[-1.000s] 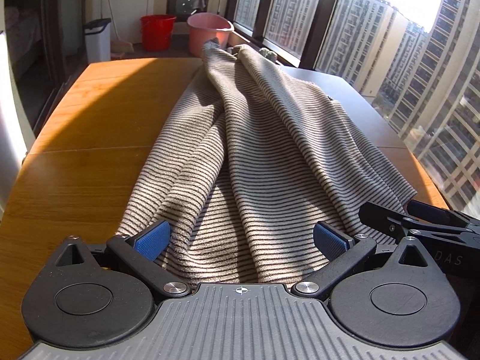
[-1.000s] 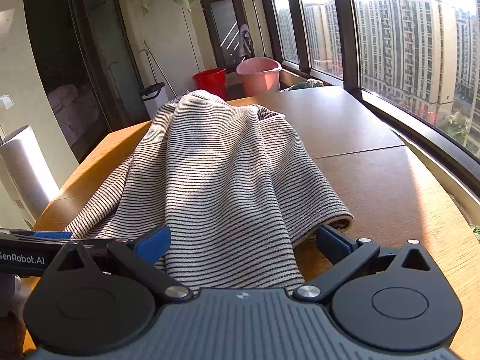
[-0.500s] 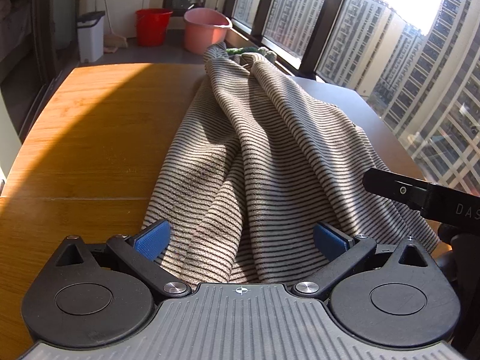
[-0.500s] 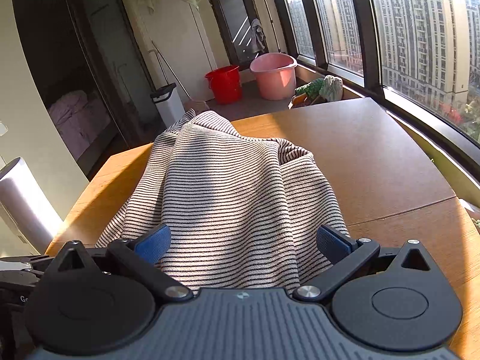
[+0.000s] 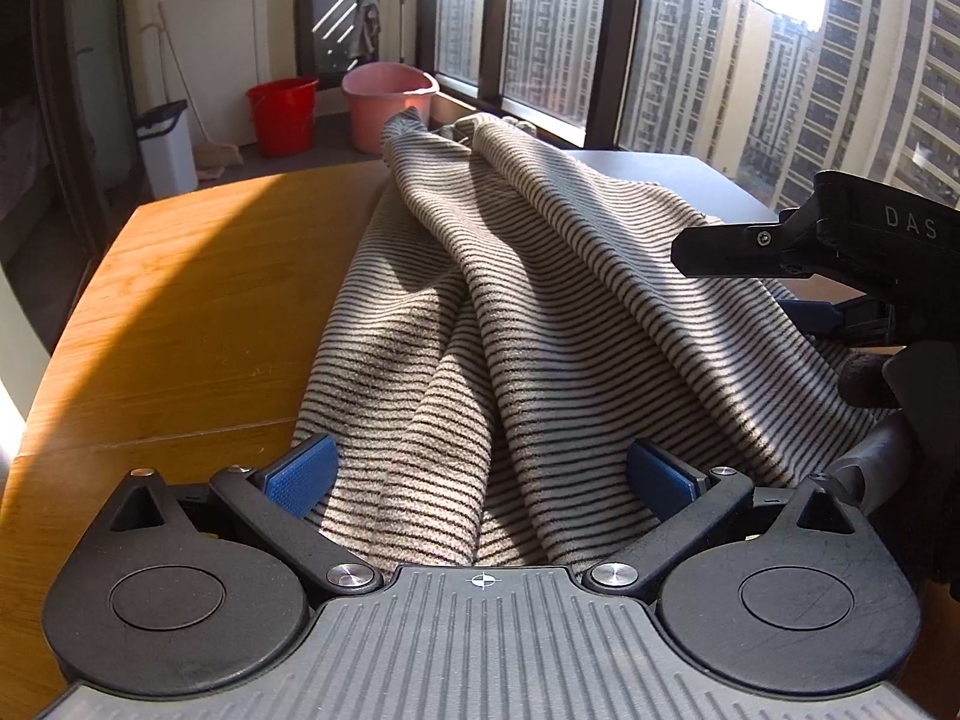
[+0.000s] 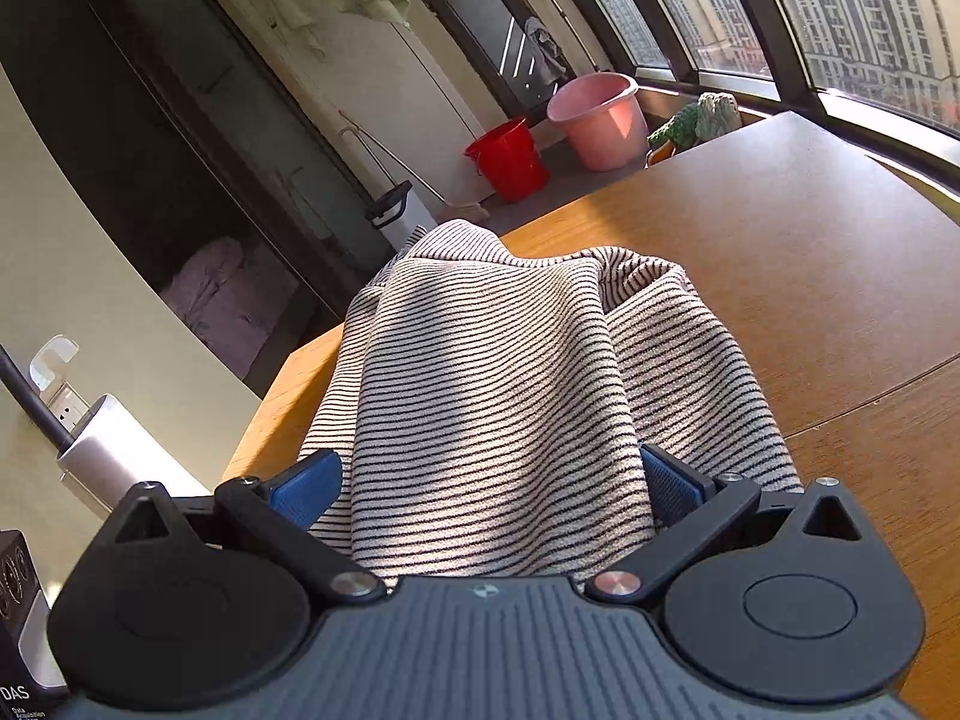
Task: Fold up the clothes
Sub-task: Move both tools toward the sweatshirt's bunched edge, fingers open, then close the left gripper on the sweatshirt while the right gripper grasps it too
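Note:
A beige garment with thin dark stripes (image 5: 510,312) hangs stretched from the wooden table (image 5: 198,312) up toward me. My left gripper (image 5: 480,474) has its blue pads (image 5: 300,471) spread wide, and the garment's near edge lies bunched between them. My right gripper (image 6: 486,480) also has its pads (image 6: 309,483) wide apart with the same striped garment (image 6: 498,372) draped between them. The right gripper's black body (image 5: 840,258) shows at the right of the left wrist view, raised above the cloth. The fabric hides whether either pad touches it.
A red bucket (image 5: 282,114), a pink bucket (image 5: 390,105) and a white bin (image 5: 168,147) stand on the floor beyond the table's far end. Large windows (image 5: 690,60) run along the right. A silver cylinder (image 6: 114,456) stands at the left.
Both grippers have risen and tilted, lifting the near end of the garment off the table. The right gripper has swung higher and rolled; the cloth's far end still rests on the table.

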Demonstrator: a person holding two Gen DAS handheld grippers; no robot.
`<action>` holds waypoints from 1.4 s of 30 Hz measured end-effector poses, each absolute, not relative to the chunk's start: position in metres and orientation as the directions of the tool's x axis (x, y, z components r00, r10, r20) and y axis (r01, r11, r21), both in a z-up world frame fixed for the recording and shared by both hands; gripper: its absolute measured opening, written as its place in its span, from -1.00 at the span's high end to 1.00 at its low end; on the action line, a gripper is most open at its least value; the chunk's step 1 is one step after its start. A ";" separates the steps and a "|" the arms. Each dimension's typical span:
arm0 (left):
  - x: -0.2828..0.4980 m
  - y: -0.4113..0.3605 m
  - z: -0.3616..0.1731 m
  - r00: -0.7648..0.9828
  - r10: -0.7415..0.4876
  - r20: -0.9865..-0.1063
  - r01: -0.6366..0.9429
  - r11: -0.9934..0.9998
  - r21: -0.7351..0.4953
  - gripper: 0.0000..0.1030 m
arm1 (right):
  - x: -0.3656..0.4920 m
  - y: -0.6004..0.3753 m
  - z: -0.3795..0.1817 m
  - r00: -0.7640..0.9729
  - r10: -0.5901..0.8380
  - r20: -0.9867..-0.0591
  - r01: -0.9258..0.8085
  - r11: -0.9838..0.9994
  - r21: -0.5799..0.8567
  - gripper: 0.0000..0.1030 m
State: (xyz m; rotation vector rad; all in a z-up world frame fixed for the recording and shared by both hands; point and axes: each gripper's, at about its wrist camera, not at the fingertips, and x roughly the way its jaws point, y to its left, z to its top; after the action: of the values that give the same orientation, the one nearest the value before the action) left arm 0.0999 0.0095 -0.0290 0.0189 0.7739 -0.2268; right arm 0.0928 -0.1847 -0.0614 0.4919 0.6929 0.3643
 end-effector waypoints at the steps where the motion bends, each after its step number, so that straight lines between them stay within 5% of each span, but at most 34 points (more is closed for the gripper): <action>1: 0.099 0.013 -0.028 0.690 -0.205 -0.695 0.207 0.975 -0.082 -1.00 | 0.092 -0.185 -0.061 0.707 0.480 -0.519 -0.166 0.826 0.539 -1.00; 8: 0.058 0.025 -0.026 0.680 -0.242 -0.692 0.256 0.963 -0.086 -1.00 | 0.054 -0.161 -0.056 0.698 0.468 -0.543 -0.275 0.874 0.400 -1.00; 20: 0.056 0.046 -0.015 0.647 -0.317 -0.693 0.250 0.947 -0.200 -1.00 | 0.042 -0.156 -0.048 0.646 0.504 -0.573 -0.352 0.863 0.362 -1.00; 25: 0.072 0.050 0.002 0.673 -0.355 -0.648 0.229 0.934 -0.274 -0.72 | 0.026 -0.179 -0.047 0.689 0.503 -0.521 -0.280 0.849 0.449 -1.00; 28: 0.102 0.045 0.009 0.687 -0.348 -0.638 0.208 0.935 -0.286 -0.69 | 0.015 -0.181 -0.036 0.767 0.406 -0.497 -0.251 0.903 0.349 -1.00; 30: 0.129 0.039 0.007 0.672 -0.348 -0.653 0.194 0.935 -0.298 -0.41 | 0.006 -0.178 -0.027 0.817 0.344 -0.463 -0.249 0.934 0.255 -0.90; 35: 0.169 0.024 -0.007 0.614 -0.373 -0.696 0.172 0.924 -0.343 -0.15 | 0.000 -0.172 -0.004 0.871 0.320 -0.373 -0.294 0.947 0.126 -0.67; 37: 0.173 0.022 -0.004 0.631 -0.355 -0.690 0.178 0.932 -0.317 0.12 | 0.007 -0.163 0.001 0.864 0.332 -0.379 -0.329 0.941 0.075 -0.38; 39: 0.175 0.021 0.000 0.653 -0.333 -0.680 0.184 0.941 -0.285 0.76 | 0.019 -0.150 0.002 0.842 0.349 -0.411 -0.365 0.930 0.042 -0.05; 42: 0.176 0.030 0.008 0.688 -0.289 -0.666 0.170 0.956 -0.239 0.83 | 0.039 -0.129 -0.002 0.805 0.371 -0.464 -0.407 0.913 0.026 0.06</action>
State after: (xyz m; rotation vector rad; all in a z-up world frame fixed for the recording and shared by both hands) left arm 0.1763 0.0296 0.0085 -0.1633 0.7710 -0.2576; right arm 0.0386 -0.1291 -0.0021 -0.0761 0.4804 0.4170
